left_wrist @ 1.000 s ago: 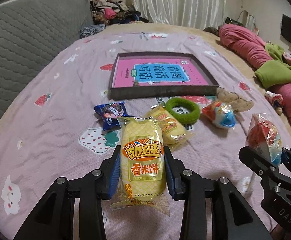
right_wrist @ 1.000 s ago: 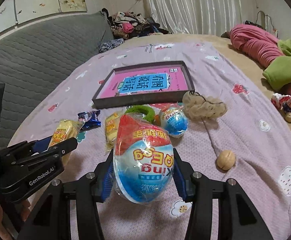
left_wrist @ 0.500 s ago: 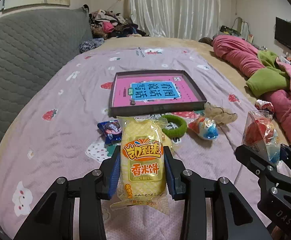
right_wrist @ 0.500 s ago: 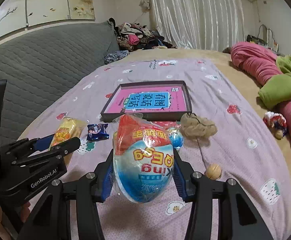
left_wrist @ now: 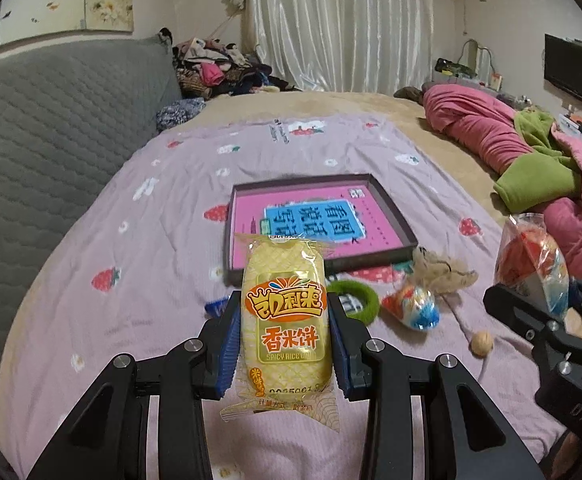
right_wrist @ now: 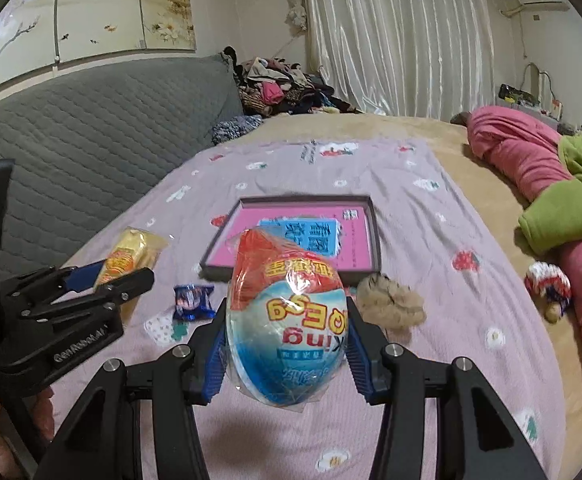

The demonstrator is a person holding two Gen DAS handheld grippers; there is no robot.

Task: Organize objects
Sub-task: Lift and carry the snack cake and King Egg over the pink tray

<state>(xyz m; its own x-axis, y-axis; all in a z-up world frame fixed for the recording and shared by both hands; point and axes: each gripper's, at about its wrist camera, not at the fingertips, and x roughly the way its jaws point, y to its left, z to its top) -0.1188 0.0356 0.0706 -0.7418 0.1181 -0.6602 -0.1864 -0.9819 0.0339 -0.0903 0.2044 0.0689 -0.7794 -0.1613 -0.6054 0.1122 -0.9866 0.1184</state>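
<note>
We hold the rice cracker packet (left_wrist: 285, 322) clamped in our left gripper (left_wrist: 284, 346) and the egg-shaped toy pack (right_wrist: 287, 328) clamped in our right gripper (right_wrist: 287, 346); the tray (left_wrist: 395, 216) lies straight ahead below both, packet's long axis pointing at it.

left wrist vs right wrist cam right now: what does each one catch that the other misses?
Left wrist only: the green ring, a second wrapped egg lying on the bed, and a small walnut-like ball.

Right wrist only: the whole blue snack packet and a striped knit toy near the pink blanket.

Both: the tray with its pink book, the tan fuzzy item, the left claw shut on the rice cake, and the right claw shut on the egg.
</note>
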